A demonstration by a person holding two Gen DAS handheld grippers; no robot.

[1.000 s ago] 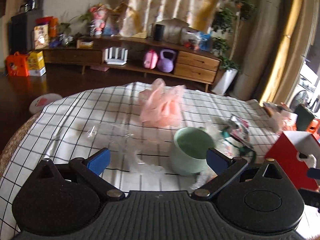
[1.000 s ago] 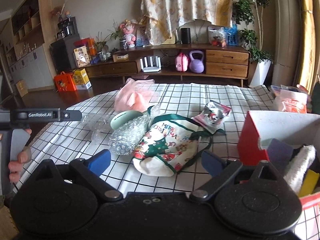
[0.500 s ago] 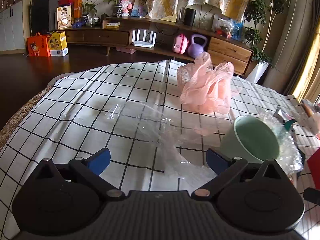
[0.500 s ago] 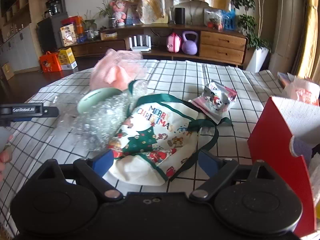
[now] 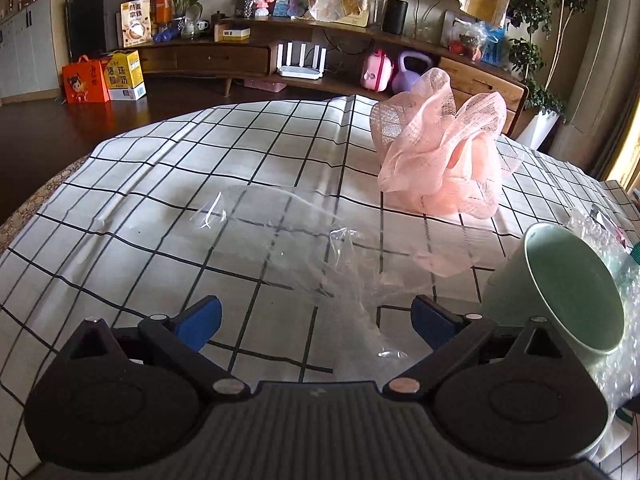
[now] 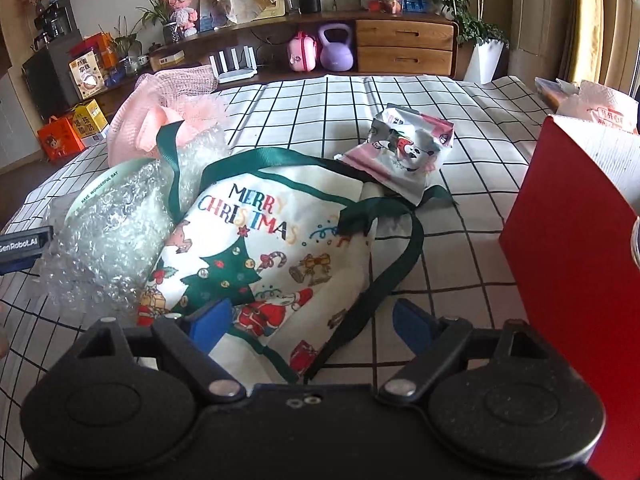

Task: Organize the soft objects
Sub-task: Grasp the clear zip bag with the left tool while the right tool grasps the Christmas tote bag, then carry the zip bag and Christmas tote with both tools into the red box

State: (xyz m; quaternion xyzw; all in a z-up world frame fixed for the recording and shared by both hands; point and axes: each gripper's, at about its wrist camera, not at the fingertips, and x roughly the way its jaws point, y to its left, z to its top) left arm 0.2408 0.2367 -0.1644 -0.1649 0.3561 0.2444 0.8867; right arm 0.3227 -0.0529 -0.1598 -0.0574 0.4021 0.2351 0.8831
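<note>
Left wrist view: the left gripper [image 5: 316,320] has come down and forward over the checked surface [image 5: 168,168], so the clear bag [image 5: 288,252], a second ago farther off, now lies just ahead of and partly between its tips. That suggests this flimsy film is its pick. The jaws stand wide and press on nothing; whether the right tip brushes the film cannot be told. The pink pouf [image 5: 440,160] sits beyond the bag, and the green cup [image 5: 560,292] stands tilted at the right, against bubble wrap [image 5: 616,320].

Right wrist view: the right gripper [image 6: 312,326] has also dropped closer, from a view of the whole spread to one filled by the Christmas bag [image 6: 256,256]. Its jaws have just been closing a little, yet they are still wide; the bag's near edge and green strap [image 6: 384,280] lie between the tips, not pinched. Bubble wrap [image 6: 116,240] and the pouf [image 6: 160,116] lie to the left, a snack pack [image 6: 408,148] behind, and the red box [image 6: 560,272], the likely destination, is at the right. Nothing is lifted yet.
</note>
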